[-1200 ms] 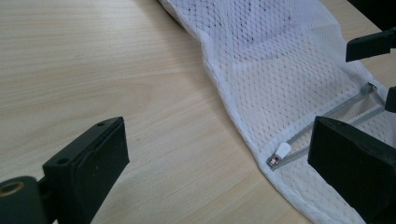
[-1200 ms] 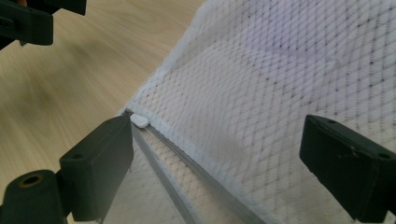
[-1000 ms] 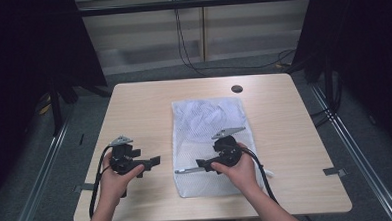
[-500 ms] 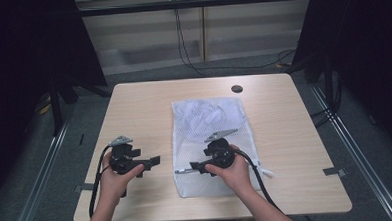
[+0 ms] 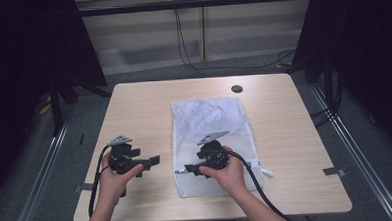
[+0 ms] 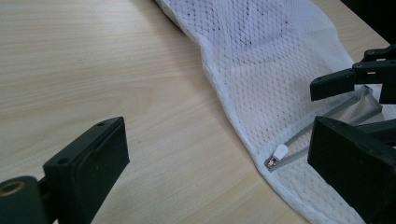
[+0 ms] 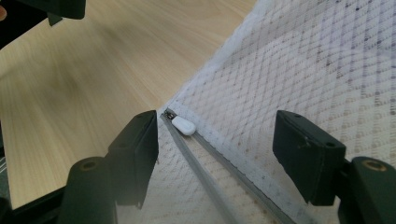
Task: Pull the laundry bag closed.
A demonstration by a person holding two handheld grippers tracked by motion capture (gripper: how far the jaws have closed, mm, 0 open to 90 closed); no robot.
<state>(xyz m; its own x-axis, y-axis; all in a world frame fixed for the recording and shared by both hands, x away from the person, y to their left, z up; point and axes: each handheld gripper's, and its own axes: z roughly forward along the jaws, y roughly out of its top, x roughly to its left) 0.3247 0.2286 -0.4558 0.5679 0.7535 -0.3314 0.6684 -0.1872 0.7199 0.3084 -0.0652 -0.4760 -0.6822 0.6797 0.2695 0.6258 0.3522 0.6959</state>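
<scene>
A white mesh zip bag (image 5: 211, 135) lies flat at the table's middle. Its grey zipper (image 7: 205, 179) runs along the near end, with a small white pull (image 7: 183, 125) at the near left corner. My right gripper (image 5: 185, 170) rests over that corner pointing left, and its jaws stand open (image 7: 219, 158) on either side of the pull, holding nothing. My left gripper (image 5: 154, 161) sits on bare wood just left of the bag, pointing right. It is open (image 6: 219, 172) and empty, and from it I see the pull (image 6: 280, 151) and the right gripper's fingertips (image 6: 343, 81).
The light wooden table (image 5: 144, 108) has a dark round grommet (image 5: 237, 88) near its far edge. A black cable (image 5: 257, 180) trails from the right gripper over the bag toward the near edge. Black curtains and metal floor rails flank the table.
The right gripper has slid a little to the left along the bag's near end, toward its corner. The left gripper and the bag have stayed where they were.
</scene>
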